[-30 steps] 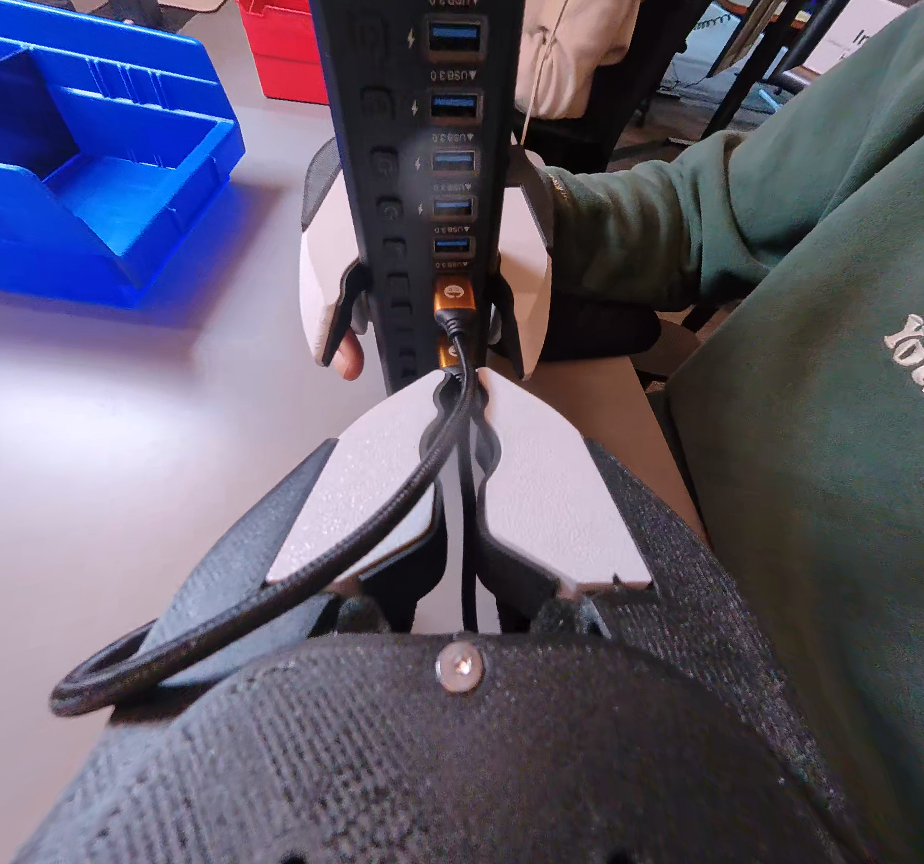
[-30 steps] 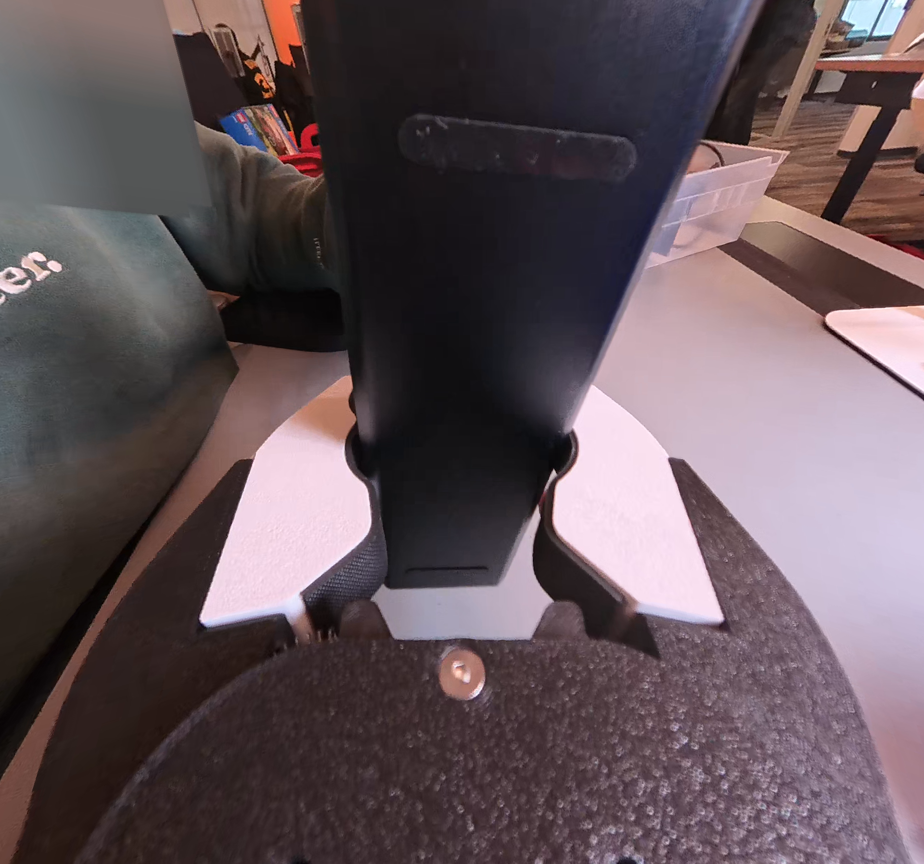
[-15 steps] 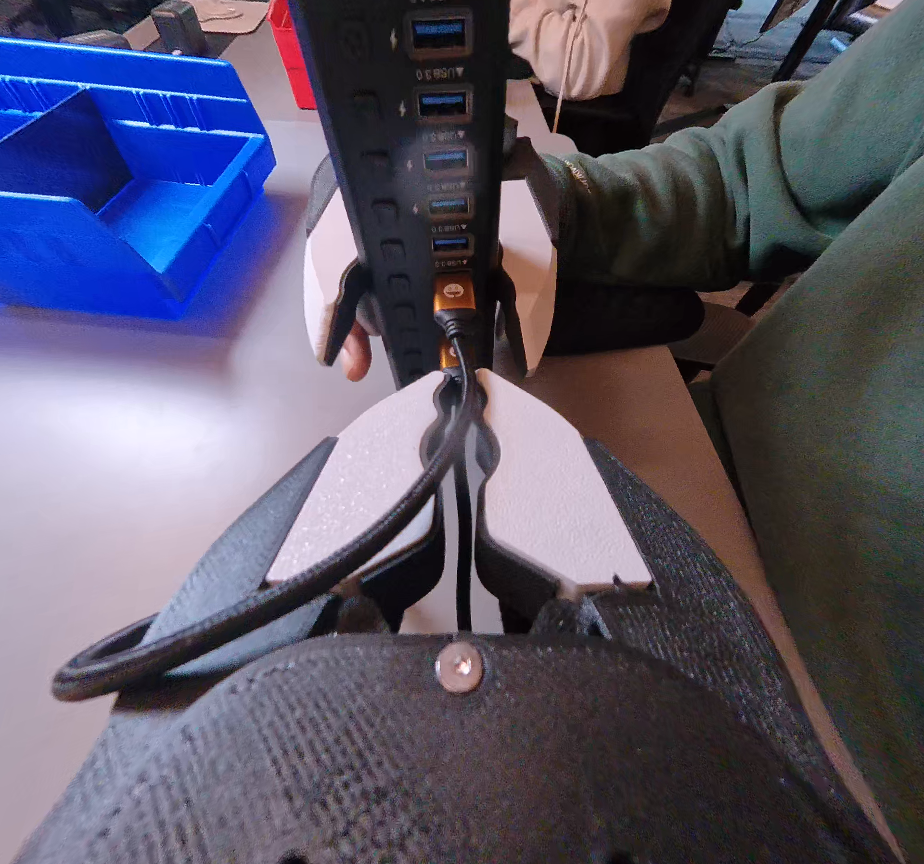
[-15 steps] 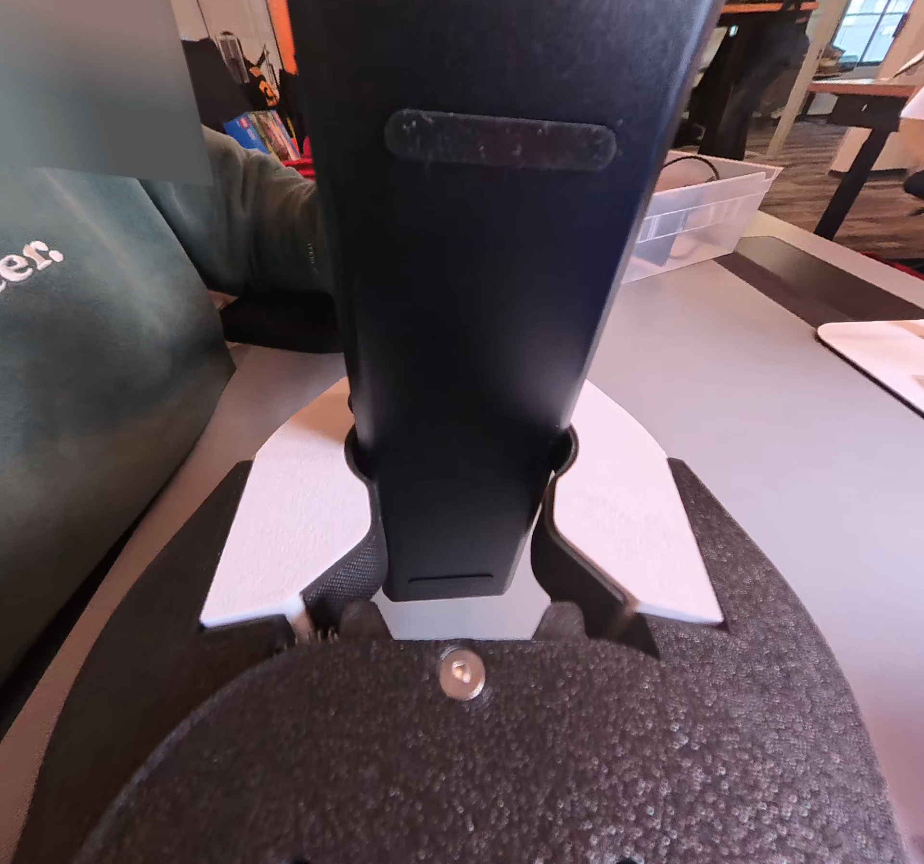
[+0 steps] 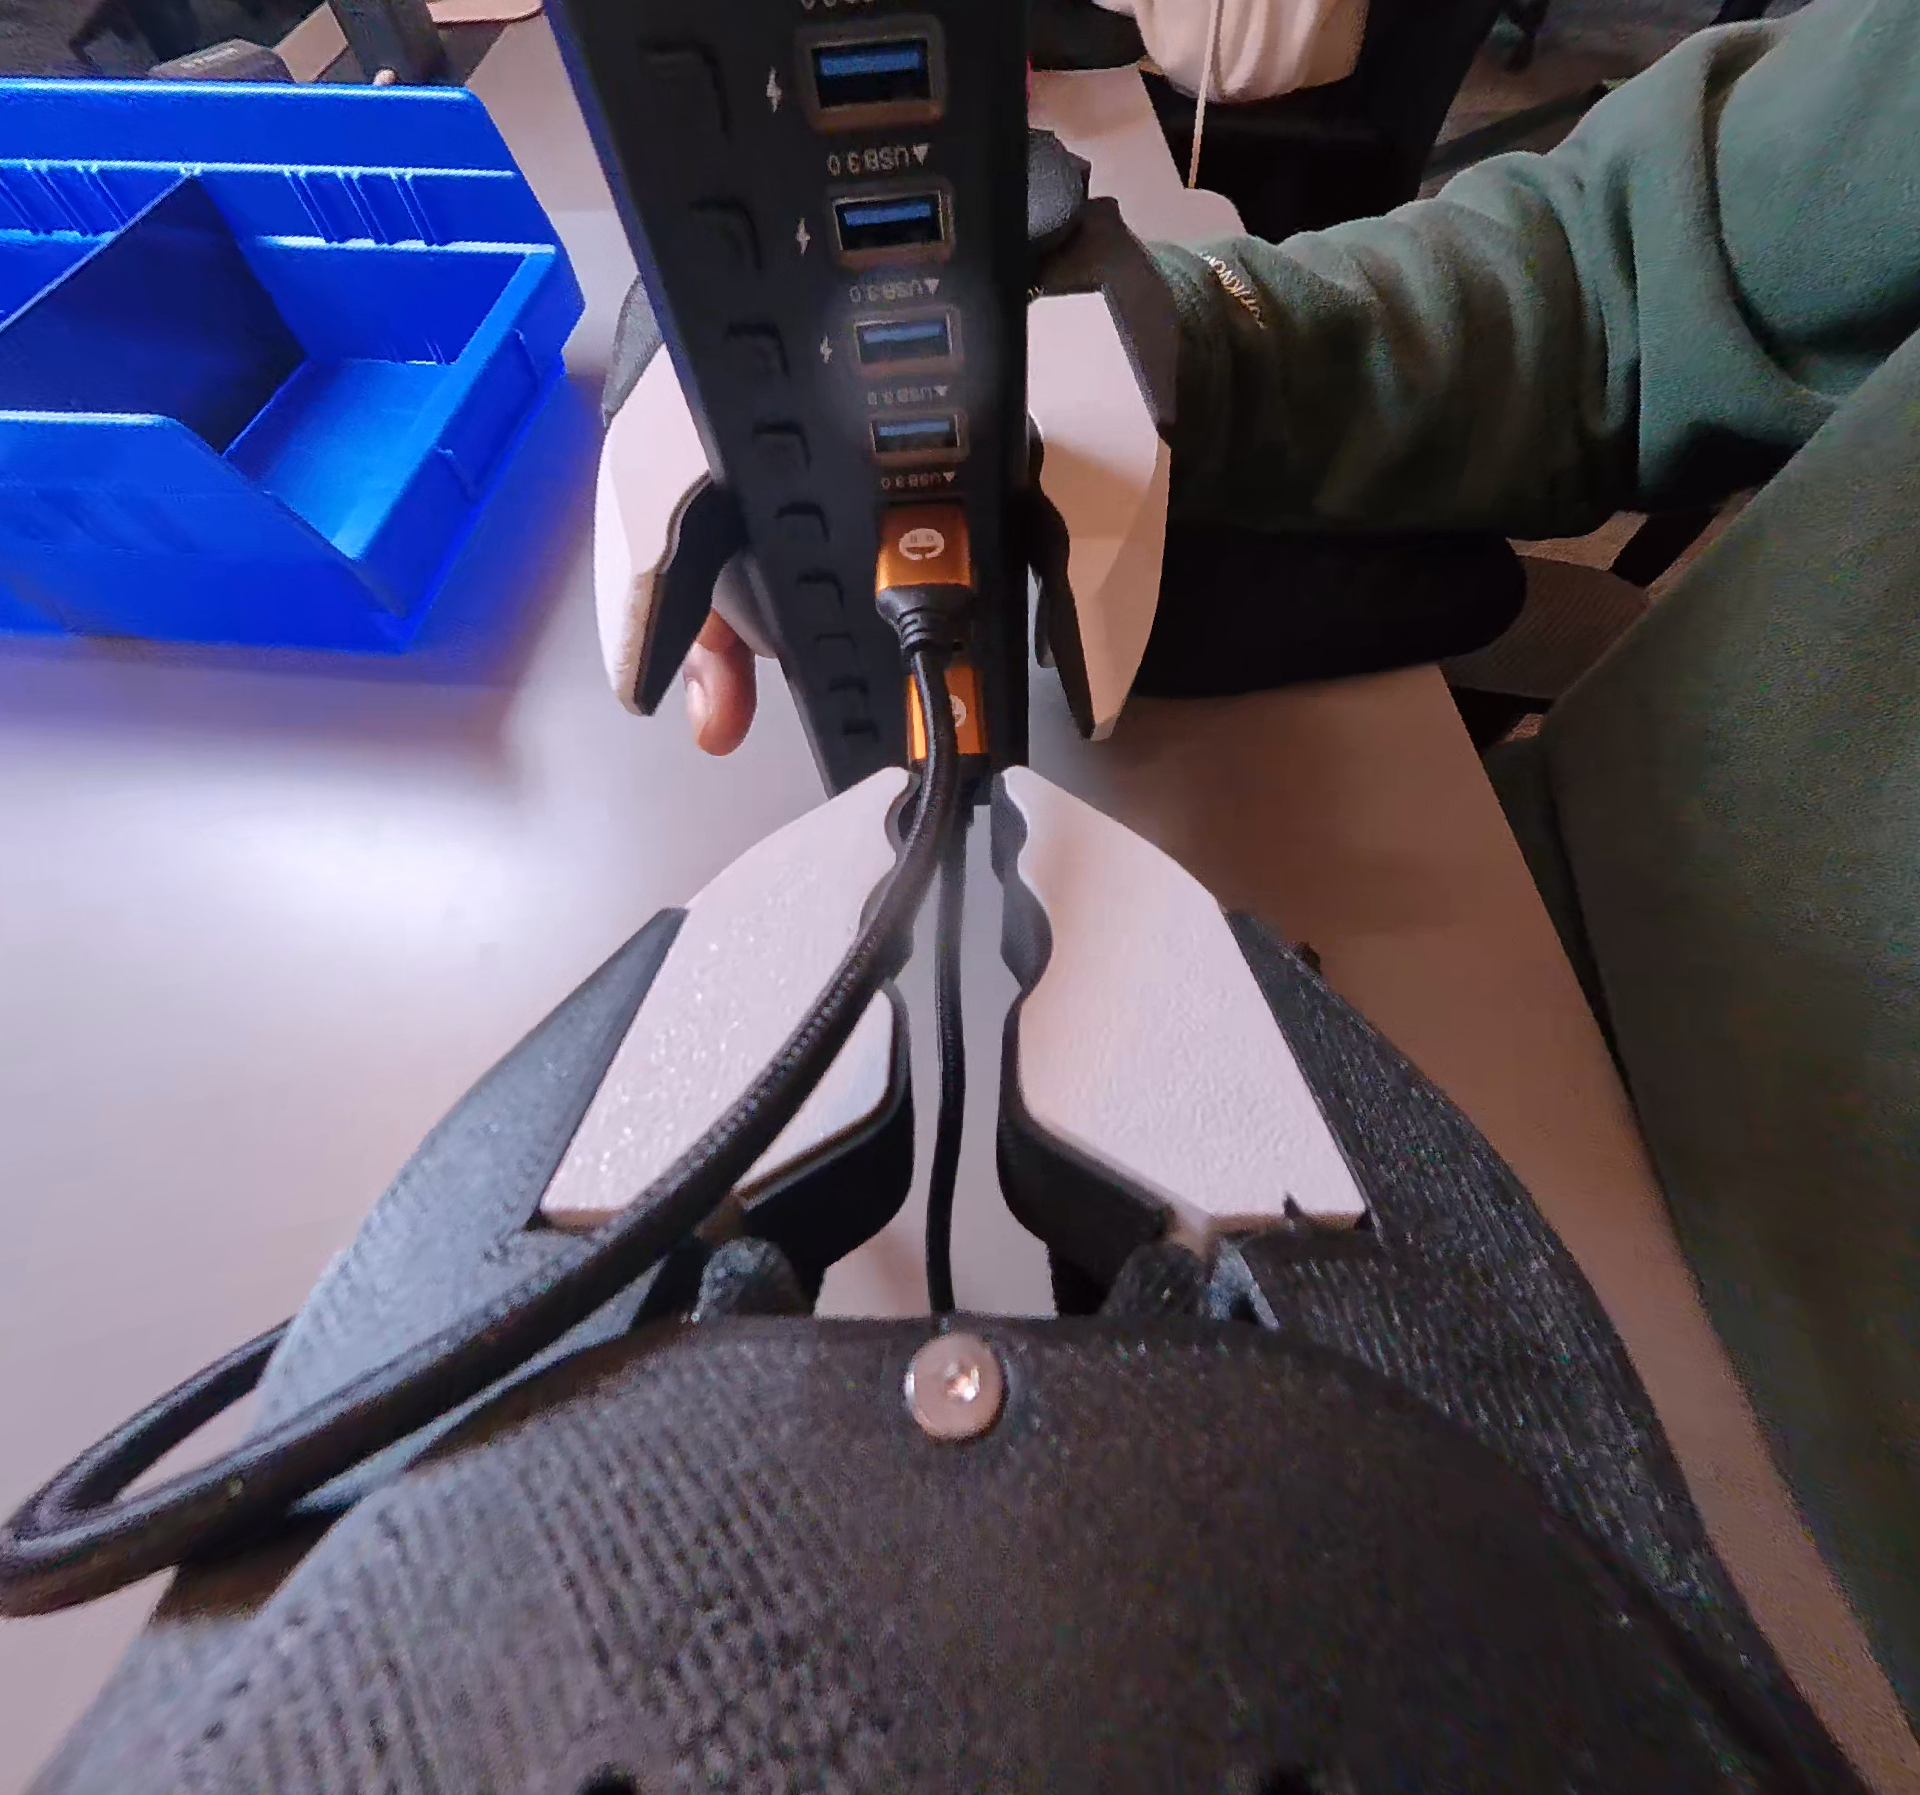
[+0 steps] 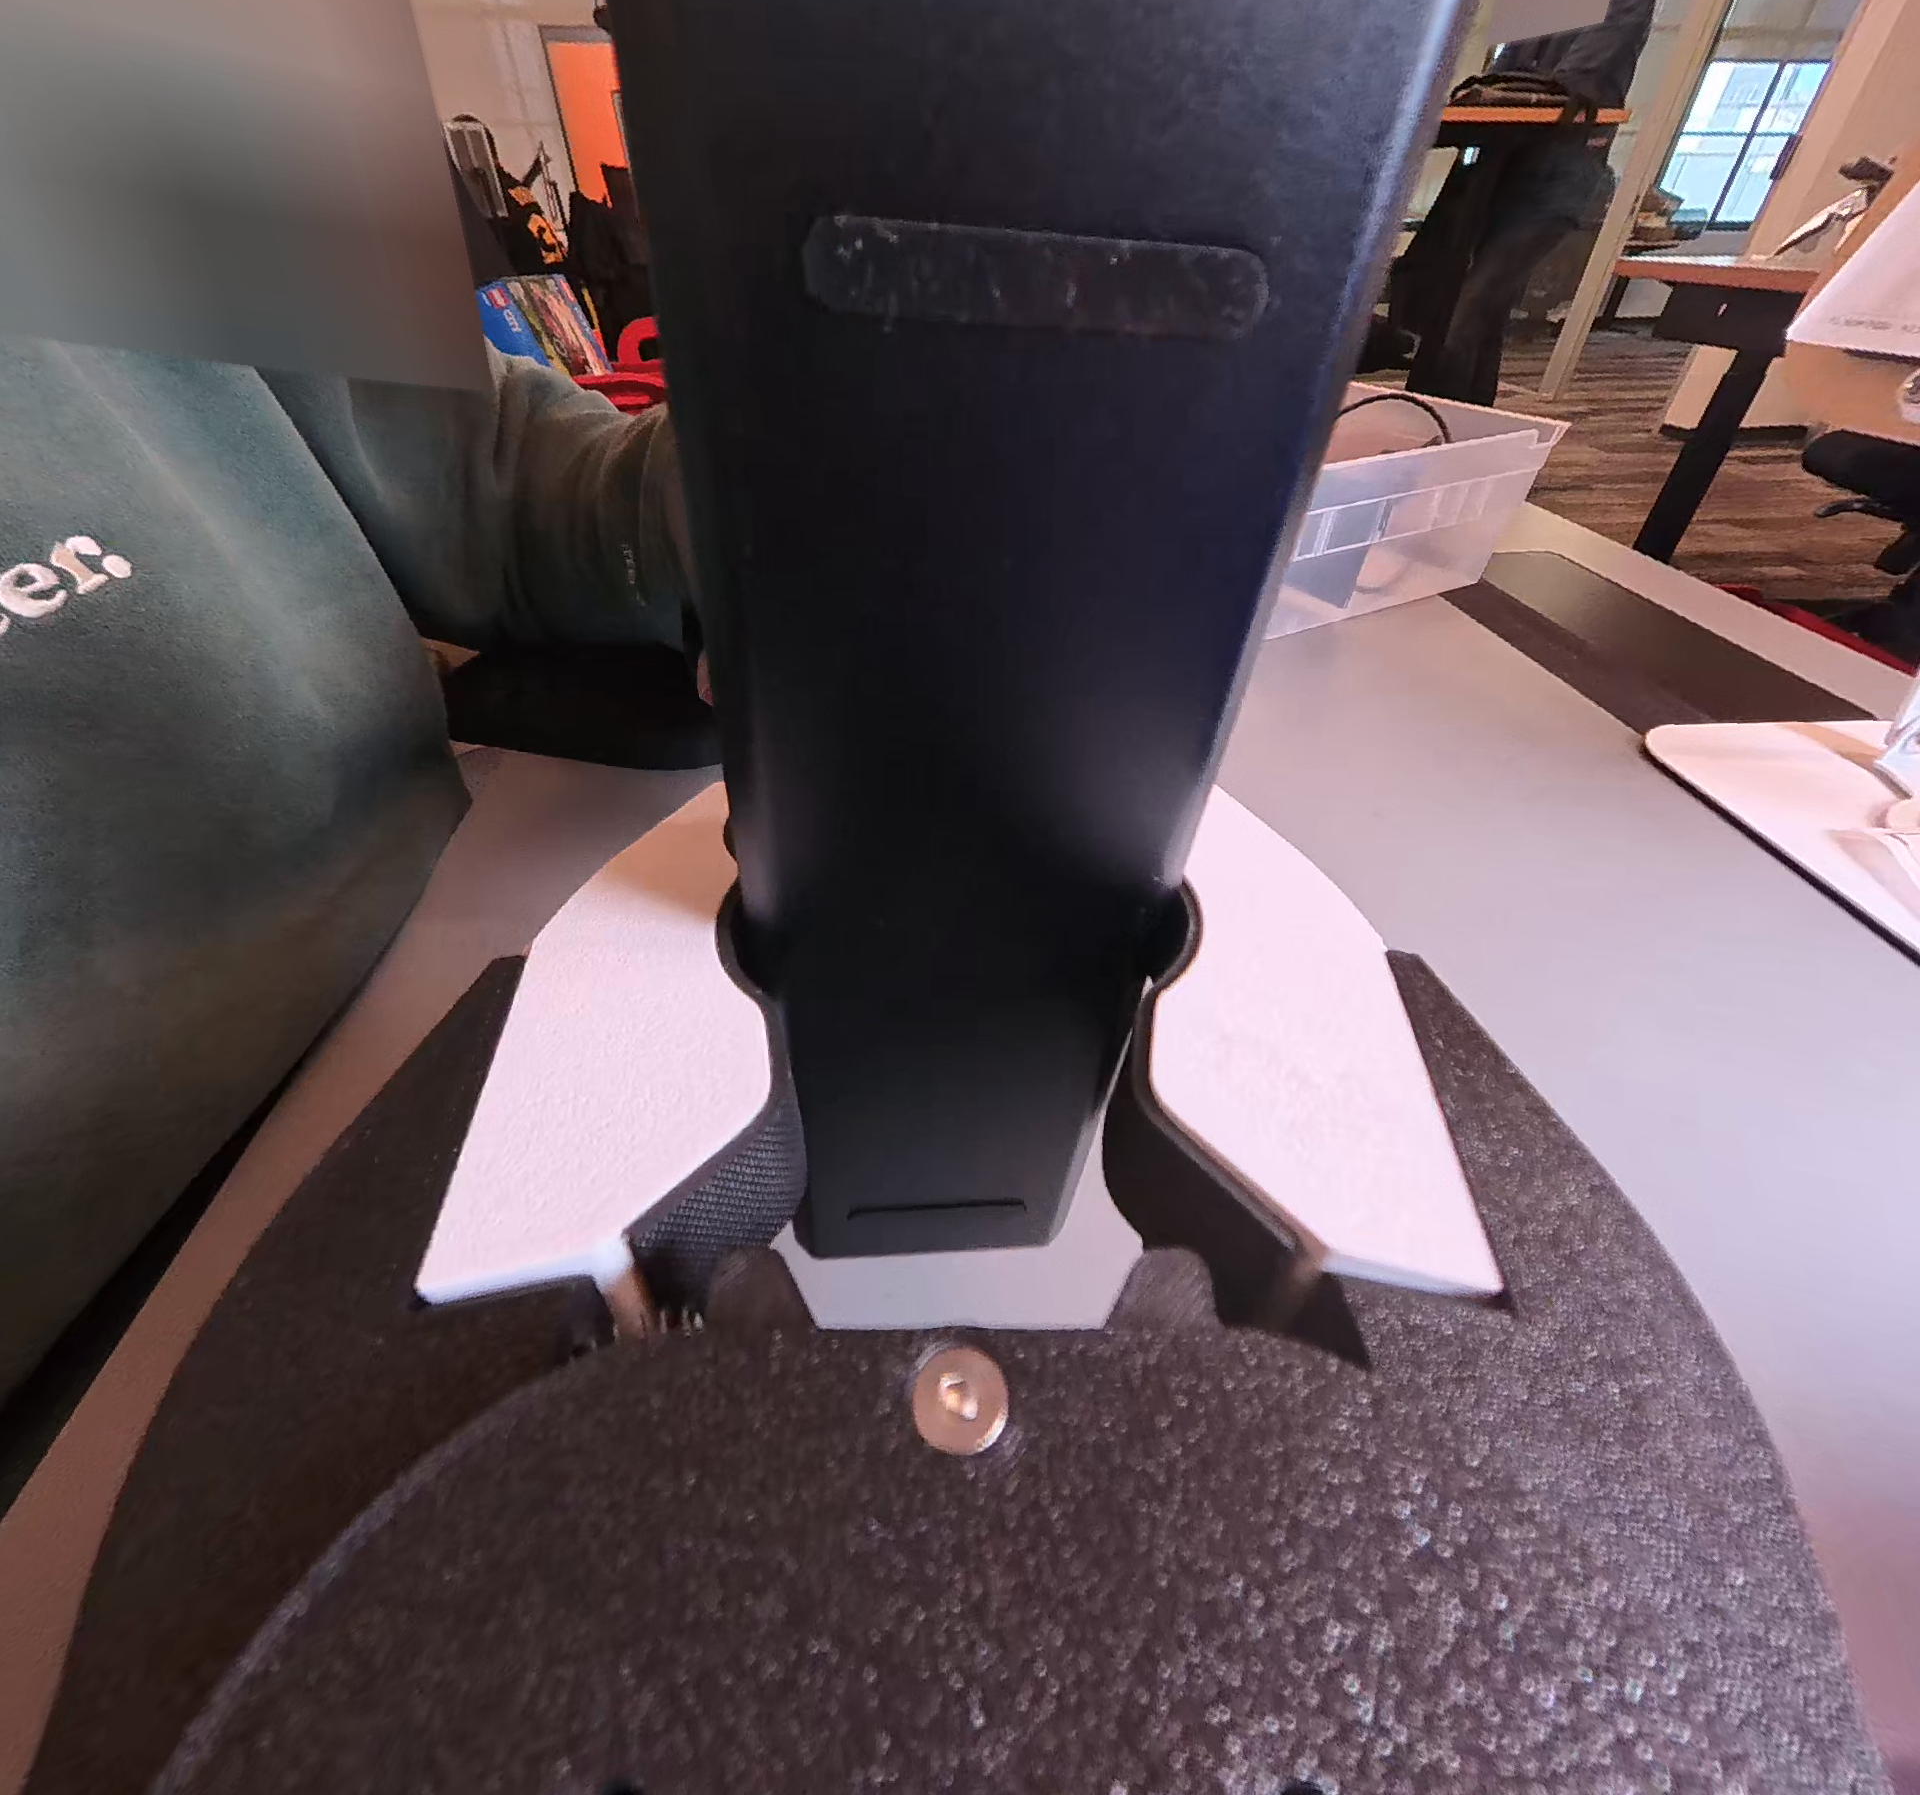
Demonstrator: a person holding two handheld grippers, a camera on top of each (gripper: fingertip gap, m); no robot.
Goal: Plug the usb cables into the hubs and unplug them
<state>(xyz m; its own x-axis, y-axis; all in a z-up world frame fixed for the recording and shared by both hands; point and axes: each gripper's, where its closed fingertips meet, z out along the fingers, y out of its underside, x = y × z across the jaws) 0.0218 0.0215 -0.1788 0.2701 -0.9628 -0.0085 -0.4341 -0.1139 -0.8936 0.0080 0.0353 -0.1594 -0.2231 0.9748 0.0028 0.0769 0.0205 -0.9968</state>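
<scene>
A black USB hub [image 5: 790, 311] stands upright above the table, with a column of blue ports facing the left wrist view. My right gripper [image 6: 961, 924] is shut on its lower sides; the right wrist view shows the hub's plain back [image 6: 997, 602]. The same gripper shows behind the hub in the left wrist view [image 5: 883, 623]. Two orange USB plugs sit in the lowest ports: an upper plug [image 5: 923, 550] and a lower plug [image 5: 951, 711]. My left gripper [image 5: 948, 789] is shut on the lower plug's rear end and thin cable [image 5: 943, 1070]. The upper plug's braided cable [image 5: 727, 1143] loops left over my left finger.
A blue divided bin [image 5: 260, 374] stands on the grey table [image 5: 260, 966] to the left. A clear plastic bin [image 6: 1434, 498] and a white flat pad [image 6: 1787, 810] lie at the right. A person's green sleeve [image 5: 1507, 343] and torso fill the right side by the table edge. Left and right tips are no more than a few centimetres apart.
The hub has come nearer to the left wrist camera, its top now out of frame. The blue bin has shifted right in that view. Both grips are unchanged.
</scene>
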